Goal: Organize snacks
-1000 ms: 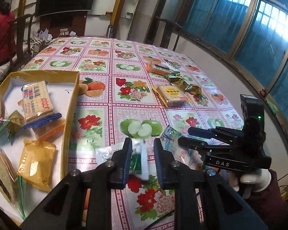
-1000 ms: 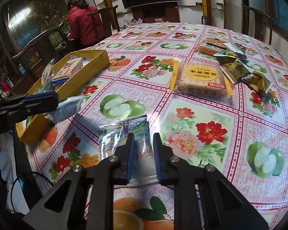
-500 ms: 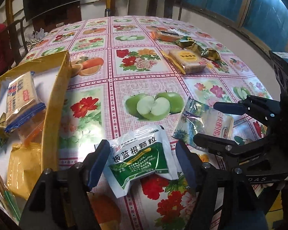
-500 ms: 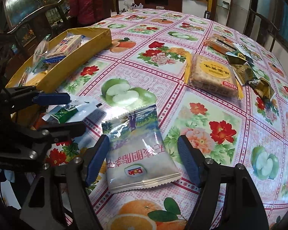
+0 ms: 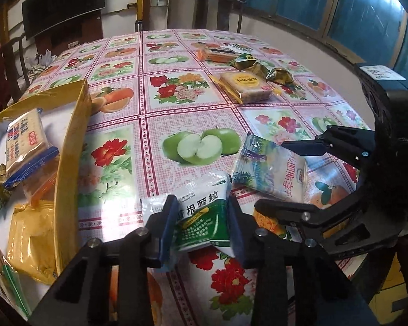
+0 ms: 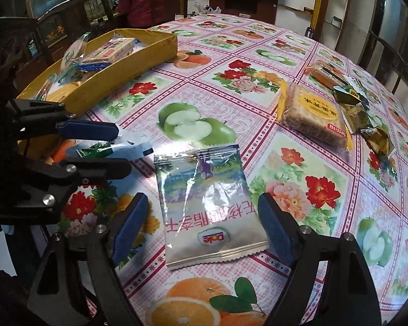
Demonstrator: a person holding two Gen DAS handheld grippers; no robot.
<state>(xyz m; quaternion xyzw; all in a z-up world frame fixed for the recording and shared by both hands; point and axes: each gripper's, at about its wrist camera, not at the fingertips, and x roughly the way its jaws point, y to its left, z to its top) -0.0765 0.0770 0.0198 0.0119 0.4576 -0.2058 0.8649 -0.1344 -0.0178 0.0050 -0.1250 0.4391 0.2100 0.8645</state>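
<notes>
A green and white sachet lies on the flowered tablecloth near the front edge. My left gripper is closing on it, and both blue pads press its sides. Just right of it lies a silver Dole packet, flat on the cloth. My right gripper straddles that packet with its jaws opening wide, neither pad touching it. The yellow box at the left holds several snack packs. In the right wrist view the left gripper shows at the left with the sachet in it.
A yellow cracker pack, small green-gold packets and an orange pack lie at the far right of the table. A person in a red jacket sits beyond the far edge among wooden chairs. The table edge curves close on the right.
A second ago each gripper was shut on its packet above the table. Both then let go over the cloth. The left has now closed on the sachet again; the right has spread wider.
</notes>
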